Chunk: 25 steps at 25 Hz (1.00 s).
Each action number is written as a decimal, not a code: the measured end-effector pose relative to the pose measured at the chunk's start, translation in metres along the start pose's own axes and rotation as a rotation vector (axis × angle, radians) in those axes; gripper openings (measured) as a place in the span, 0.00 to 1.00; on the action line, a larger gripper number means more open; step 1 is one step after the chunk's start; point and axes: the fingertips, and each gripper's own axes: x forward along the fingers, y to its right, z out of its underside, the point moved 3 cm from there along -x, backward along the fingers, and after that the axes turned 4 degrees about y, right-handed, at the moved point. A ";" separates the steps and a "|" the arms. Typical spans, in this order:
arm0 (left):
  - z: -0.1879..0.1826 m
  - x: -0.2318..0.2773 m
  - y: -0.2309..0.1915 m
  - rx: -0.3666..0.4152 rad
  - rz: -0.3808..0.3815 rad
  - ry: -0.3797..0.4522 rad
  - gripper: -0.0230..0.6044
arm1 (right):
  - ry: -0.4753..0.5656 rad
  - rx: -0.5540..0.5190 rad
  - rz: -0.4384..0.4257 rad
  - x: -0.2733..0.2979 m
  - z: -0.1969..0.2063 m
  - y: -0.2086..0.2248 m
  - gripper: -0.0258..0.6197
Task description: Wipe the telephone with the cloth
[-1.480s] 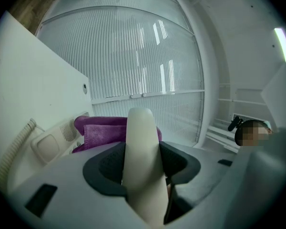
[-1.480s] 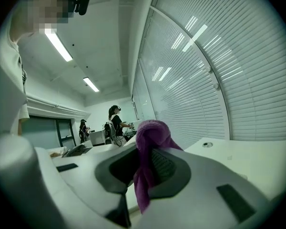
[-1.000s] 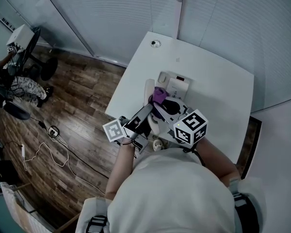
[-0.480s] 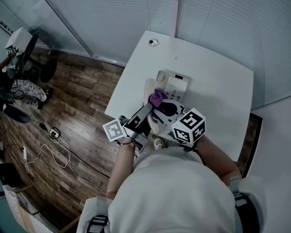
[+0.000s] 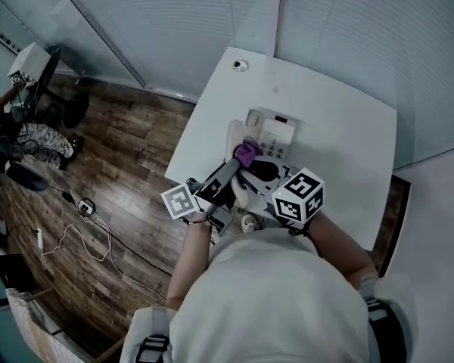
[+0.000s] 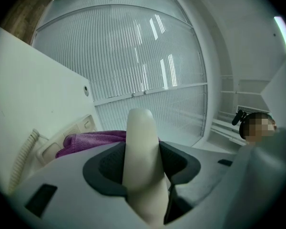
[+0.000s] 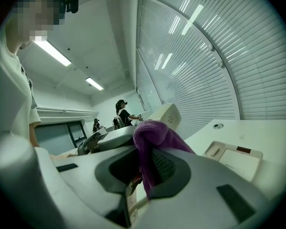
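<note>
The left tool [image 6: 142, 163] is clamped on the smooth, cream, curved handset [image 6: 141, 128], lifting it clear of its cradle. The right tool [image 7: 148, 171] is closed on a soft, nappy purple cloth [image 7: 155, 137], whose bunched end seems to touch the handset's upper part. To wipe well, hold the handset steady and draw the cloth along its length with light pressure, turning it to reach each side. Beyond, the boxy base [image 5: 275, 134] sits on the matte white table [image 5: 340, 142].

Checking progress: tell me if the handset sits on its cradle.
No, the left gripper holds the handset between its fingers, lifted off the telephone base.
</note>
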 end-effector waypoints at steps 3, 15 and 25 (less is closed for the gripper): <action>-0.002 -0.001 0.001 0.001 0.001 0.018 0.39 | 0.012 0.019 0.005 -0.003 0.000 0.000 0.14; -0.008 -0.002 0.002 0.080 -0.044 0.026 0.39 | 0.006 -0.004 -0.033 -0.012 0.003 -0.020 0.14; -0.013 -0.003 0.004 0.088 -0.061 0.059 0.39 | -0.005 -0.018 -0.034 -0.020 0.007 -0.033 0.14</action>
